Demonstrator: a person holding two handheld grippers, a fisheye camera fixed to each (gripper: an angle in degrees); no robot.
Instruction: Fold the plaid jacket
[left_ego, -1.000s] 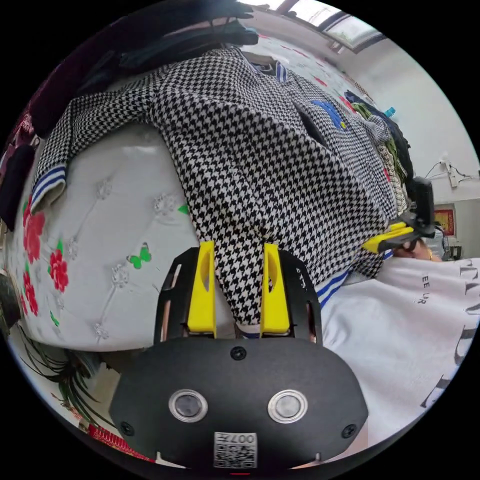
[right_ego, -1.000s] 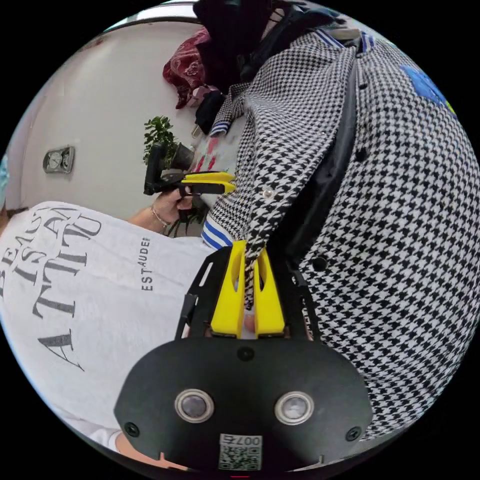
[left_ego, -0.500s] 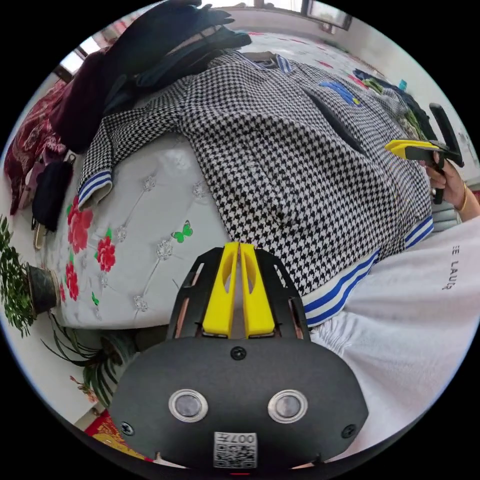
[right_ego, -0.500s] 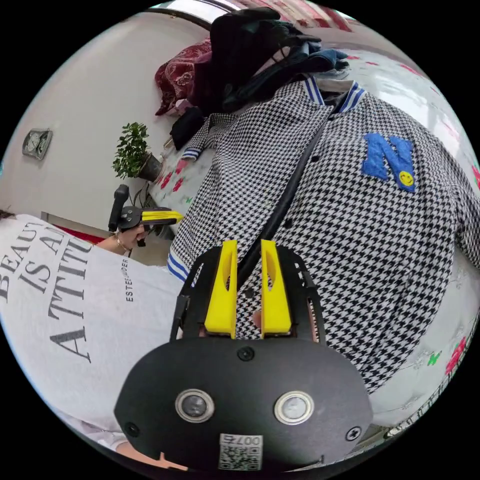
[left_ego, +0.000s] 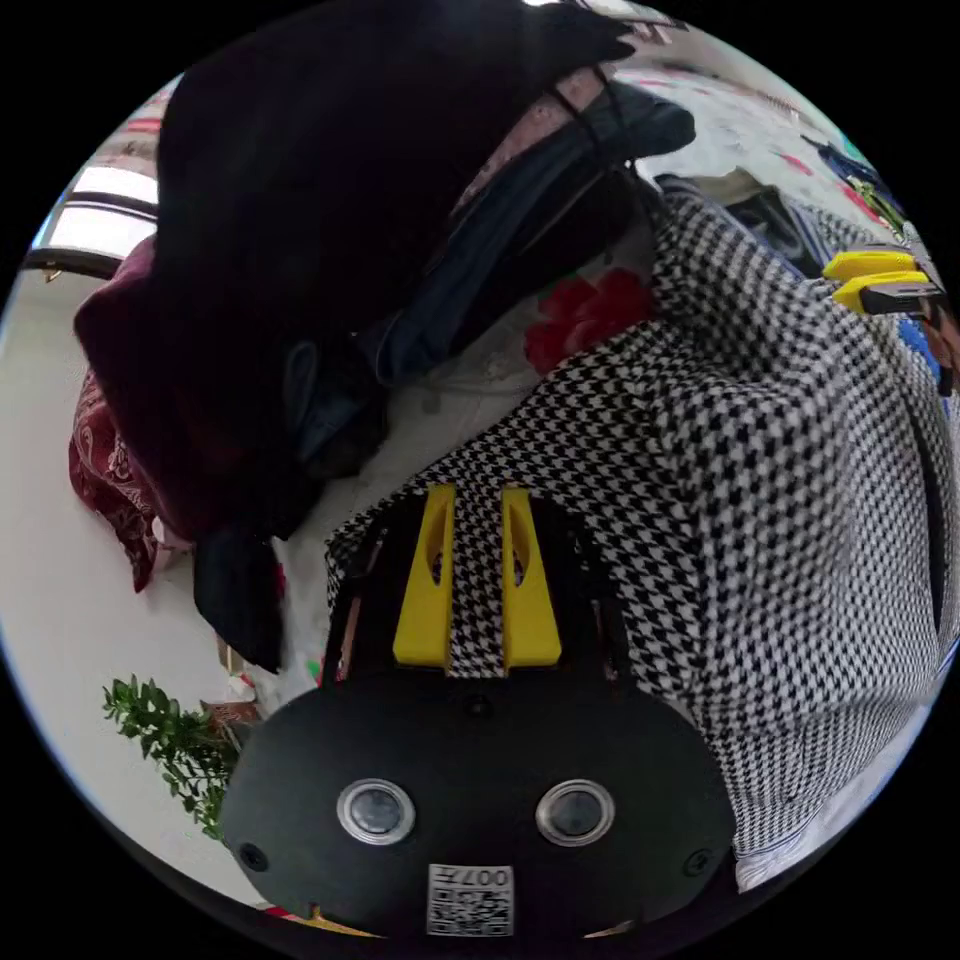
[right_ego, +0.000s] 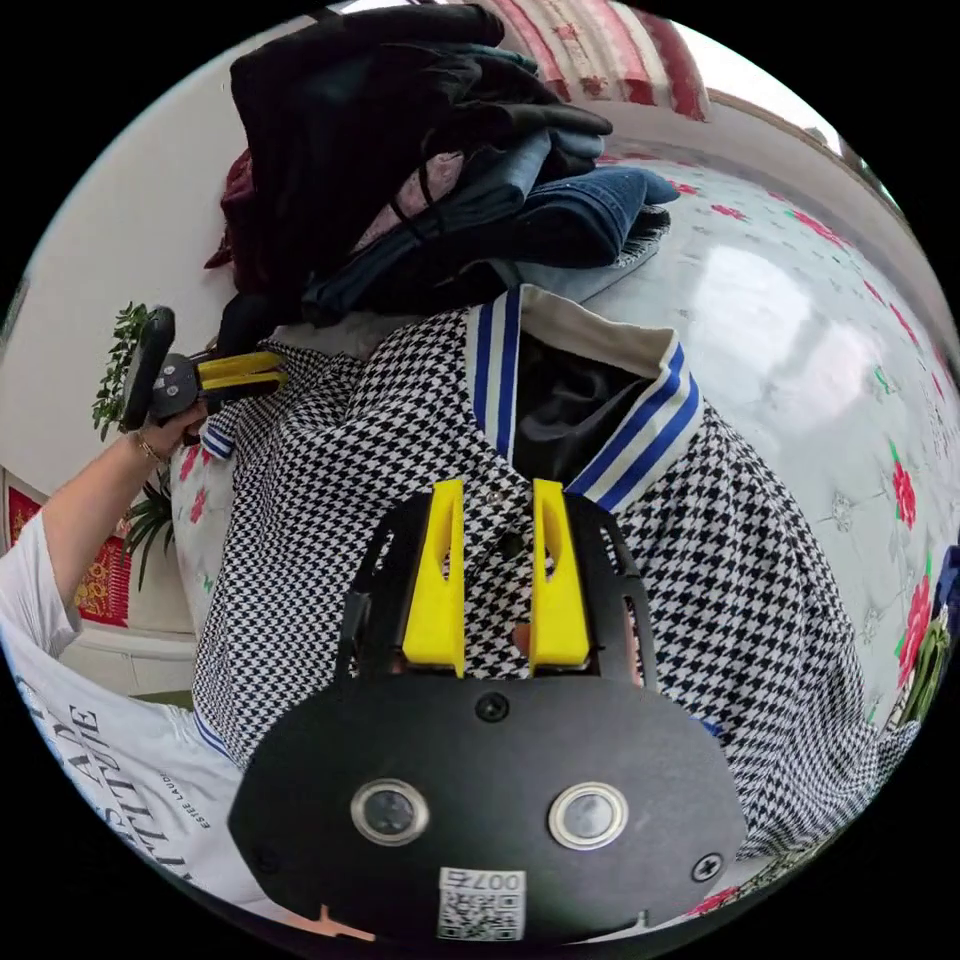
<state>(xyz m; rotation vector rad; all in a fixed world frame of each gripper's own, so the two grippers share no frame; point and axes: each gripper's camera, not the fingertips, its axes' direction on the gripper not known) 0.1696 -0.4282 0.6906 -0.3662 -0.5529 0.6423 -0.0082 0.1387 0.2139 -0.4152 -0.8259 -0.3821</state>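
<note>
Quilted floral bed (right_ego: 800, 300), plaid jacket (right_ego: 330, 480), clothes pile (right_ego: 420, 170)

Soft, even daylight fills both fisheye views, and shadows are faint. A broad pale sheen lies on the glossy white flower-printed bed cover (right_ego: 760, 300) in the right gripper view. The heaped dark clothes (left_ego: 330, 230) in the left gripper view lose detail in shade. Edges bend strongly and darken into a black ring; focus is sharp.
</note>
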